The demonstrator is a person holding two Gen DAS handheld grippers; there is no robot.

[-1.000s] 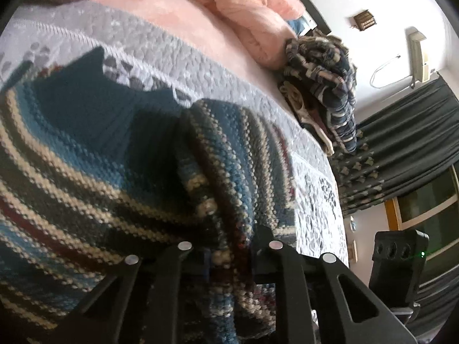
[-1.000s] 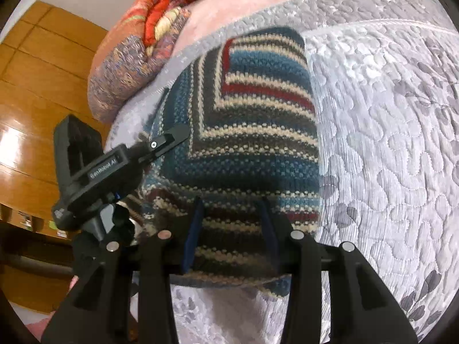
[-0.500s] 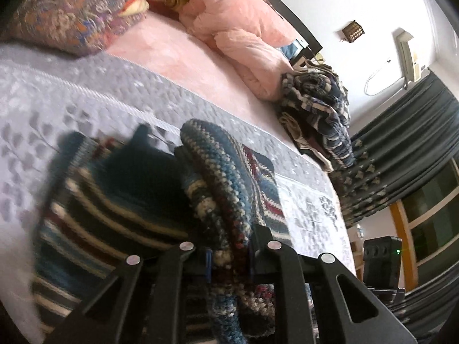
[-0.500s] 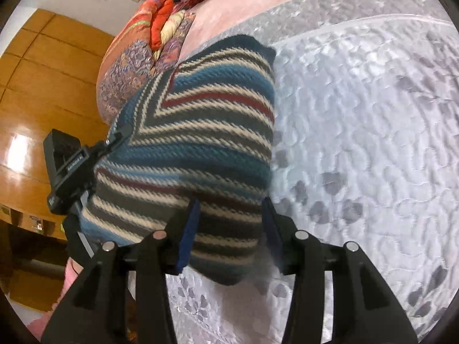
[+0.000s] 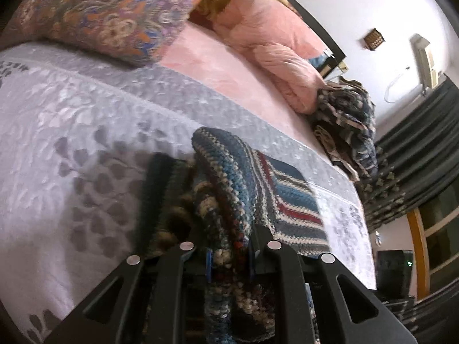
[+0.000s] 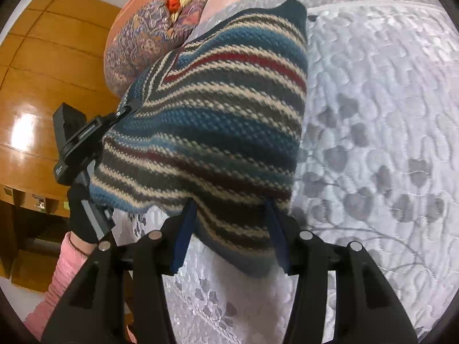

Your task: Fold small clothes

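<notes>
wool-like striped knit sweater [image 6: 218, 120]: soft, floppy, bulky. your left claw [image 5: 229, 261] is clamped on bunched fabric; your right claw [image 6: 229, 229] pinches its edge. grip hems.

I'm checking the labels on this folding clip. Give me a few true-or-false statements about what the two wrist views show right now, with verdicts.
1. The left gripper is shut on the striped knit. True.
2. The knit lies flat and untouched on the quilt. False: it is lifted and bunched, with both grippers at it.
3. The right gripper has its blue pads pressed together. False: they stand apart, with knit between them.
4. A patterned pillow lies at the head of the bed. True.
5. A pile of knits sits next to the pink duvet. True.
</notes>
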